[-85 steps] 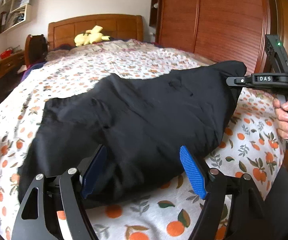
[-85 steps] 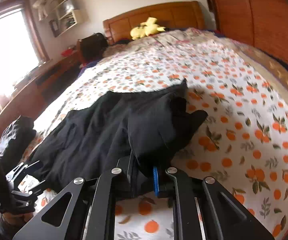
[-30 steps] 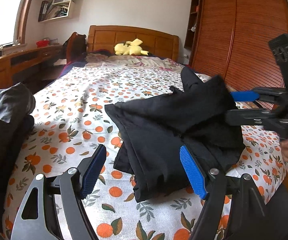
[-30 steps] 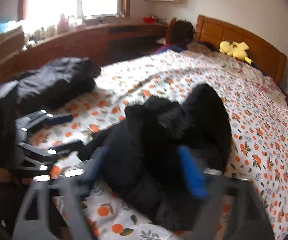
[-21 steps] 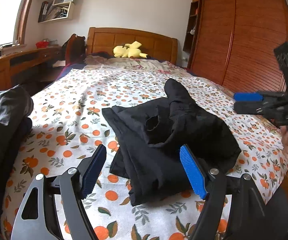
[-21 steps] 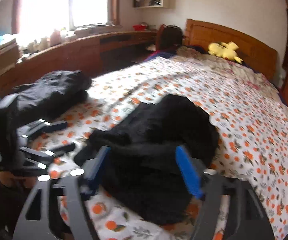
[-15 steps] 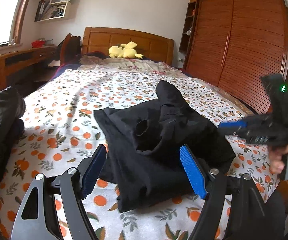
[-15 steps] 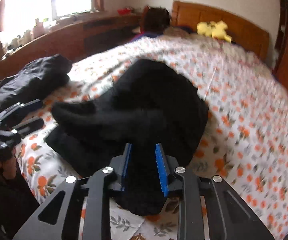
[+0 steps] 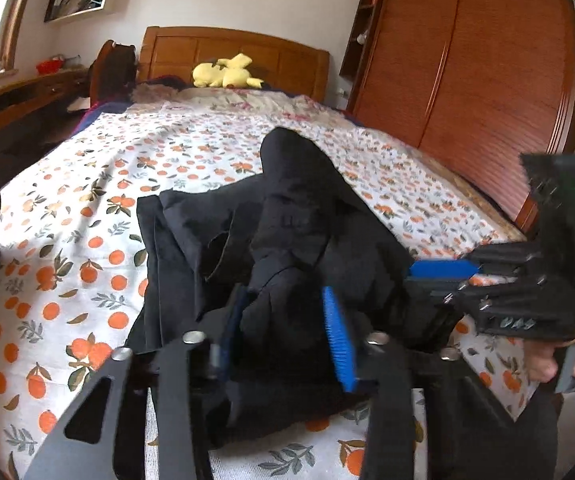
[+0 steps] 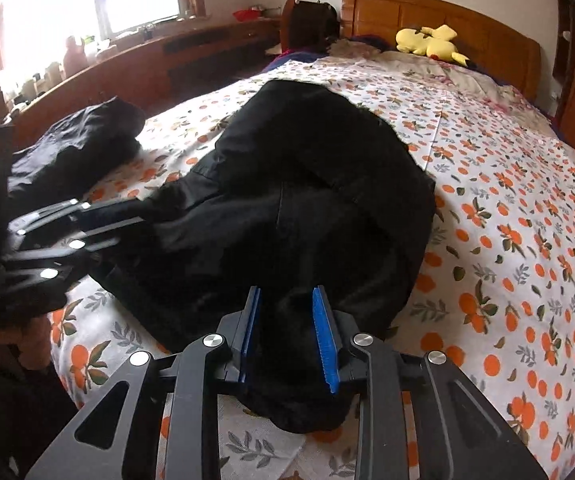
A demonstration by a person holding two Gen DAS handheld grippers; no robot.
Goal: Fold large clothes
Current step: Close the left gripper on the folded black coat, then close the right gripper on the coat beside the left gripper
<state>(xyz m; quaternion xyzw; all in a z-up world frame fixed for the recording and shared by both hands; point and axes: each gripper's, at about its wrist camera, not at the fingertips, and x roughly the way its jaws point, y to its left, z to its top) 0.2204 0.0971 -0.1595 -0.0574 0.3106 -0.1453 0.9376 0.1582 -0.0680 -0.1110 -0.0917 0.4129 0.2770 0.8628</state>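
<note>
A large black garment (image 9: 287, 240) lies bunched and partly folded on the orange-print bedsheet (image 9: 87, 184); it also shows in the right wrist view (image 10: 307, 192). My left gripper (image 9: 283, 328) is shut on a thick fold at the garment's near edge. My right gripper (image 10: 287, 328) is shut on another bunch of the same garment at its near end. The right gripper shows from the side in the left wrist view (image 9: 447, 276), the left gripper in the right wrist view (image 10: 99, 216).
A second dark garment (image 10: 75, 152) is piled on the bed's left side. A yellow plush toy (image 9: 223, 74) lies by the wooden headboard (image 9: 231, 52). A wooden wardrobe (image 9: 479, 80) stands right of the bed, a wooden desk ledge (image 10: 159, 52) left.
The garment was folded over from a spread sheet into a compact bundle. Both grippers let go, then closed again on its near edge; the left one closed in the last half second.
</note>
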